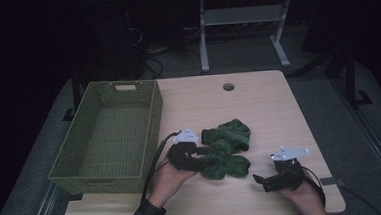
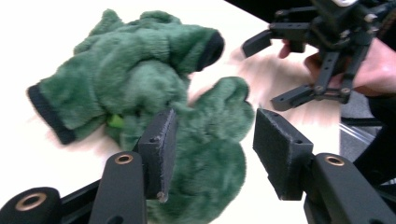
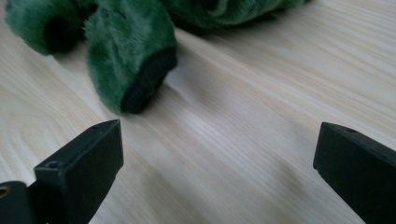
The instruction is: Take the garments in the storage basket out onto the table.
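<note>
A pile of green furry gloves [image 1: 226,148] with black cuffs lies on the light wooden table [image 1: 263,108], right of the basket. My left gripper [image 1: 204,157] is at the pile's left edge. In the left gripper view its jaws [image 2: 215,144] stand apart over one glove [image 2: 205,154]; the left pad is close against the fur and the right pad is clear of it. My right gripper [image 1: 260,181] rests near the front right of the table, open wide, with bare wood between its jaws [image 3: 217,158]. A glove cuff [image 3: 140,88] lies ahead of it.
An olive woven basket [image 1: 152,125] with nothing in it stands at the table's left and overhangs that edge. A round cable hole [image 1: 228,86] sits near the far edge. Beyond the table stand a desk frame [image 1: 203,41] and tangled cables on the floor.
</note>
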